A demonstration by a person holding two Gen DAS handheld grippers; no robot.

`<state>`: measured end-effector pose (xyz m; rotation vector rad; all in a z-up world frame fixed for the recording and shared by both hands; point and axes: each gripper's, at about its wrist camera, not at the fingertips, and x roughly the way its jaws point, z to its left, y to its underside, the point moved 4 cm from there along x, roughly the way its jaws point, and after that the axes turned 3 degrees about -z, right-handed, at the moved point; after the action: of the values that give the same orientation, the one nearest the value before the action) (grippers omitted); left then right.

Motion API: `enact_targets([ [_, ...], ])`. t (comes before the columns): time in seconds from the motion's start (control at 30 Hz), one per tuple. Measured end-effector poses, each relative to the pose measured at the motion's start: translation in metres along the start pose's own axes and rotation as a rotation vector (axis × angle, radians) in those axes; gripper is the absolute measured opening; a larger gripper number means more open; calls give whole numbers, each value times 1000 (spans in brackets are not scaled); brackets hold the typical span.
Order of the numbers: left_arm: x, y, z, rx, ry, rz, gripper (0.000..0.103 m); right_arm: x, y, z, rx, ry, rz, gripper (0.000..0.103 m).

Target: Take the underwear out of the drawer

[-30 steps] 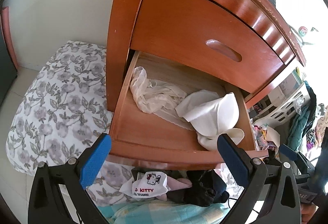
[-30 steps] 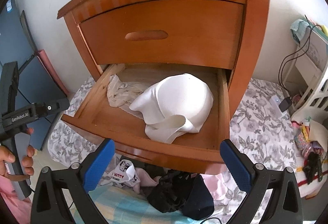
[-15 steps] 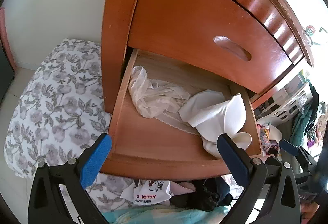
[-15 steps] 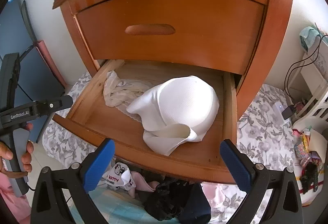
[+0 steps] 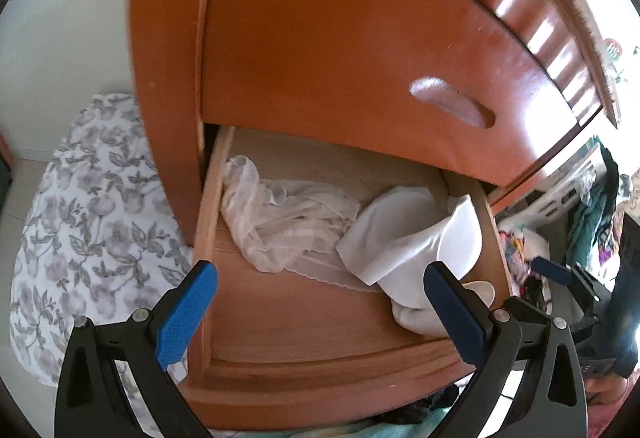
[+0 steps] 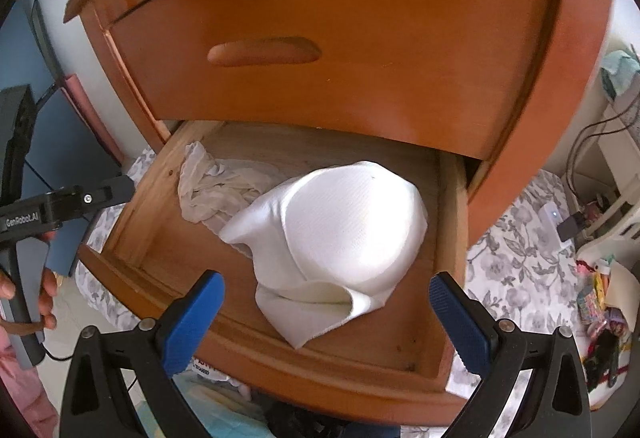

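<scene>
step: I line up over the drawer [image 6: 452,246]
left gripper [image 5: 320,302]: wide apart, empty
right gripper [image 6: 326,318]: wide apart, empty
underwear: white bra [image 6: 340,238] right, cream slip [image 5: 280,222] left, both inside
tip: I pinch a raised fold, lift straight

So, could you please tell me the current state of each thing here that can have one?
Lower wooden drawer: pulled open.
Upper wooden drawer: closed.
White padded bra: lying in the lower drawer, untouched.
Sheer cream crumpled garment: in the lower drawer, partly under the bra.
Left gripper: jaws open, empty.
Right gripper: jaws open, empty.
</scene>
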<state>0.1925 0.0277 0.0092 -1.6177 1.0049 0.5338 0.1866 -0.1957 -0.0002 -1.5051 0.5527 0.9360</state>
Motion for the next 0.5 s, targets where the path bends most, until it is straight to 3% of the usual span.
enact_targets([
  [0.17,21,-10,-1,30,-14,101,103,18,-11,3,-37,-3,40,103],
  [0.3,37,-13,-6,39,19,174,103,33,-21,4,-60,2,68,103],
  [0.5,54,-18,-4,17,-17,206,103,51,-29,8,-105,16,105,103],
])
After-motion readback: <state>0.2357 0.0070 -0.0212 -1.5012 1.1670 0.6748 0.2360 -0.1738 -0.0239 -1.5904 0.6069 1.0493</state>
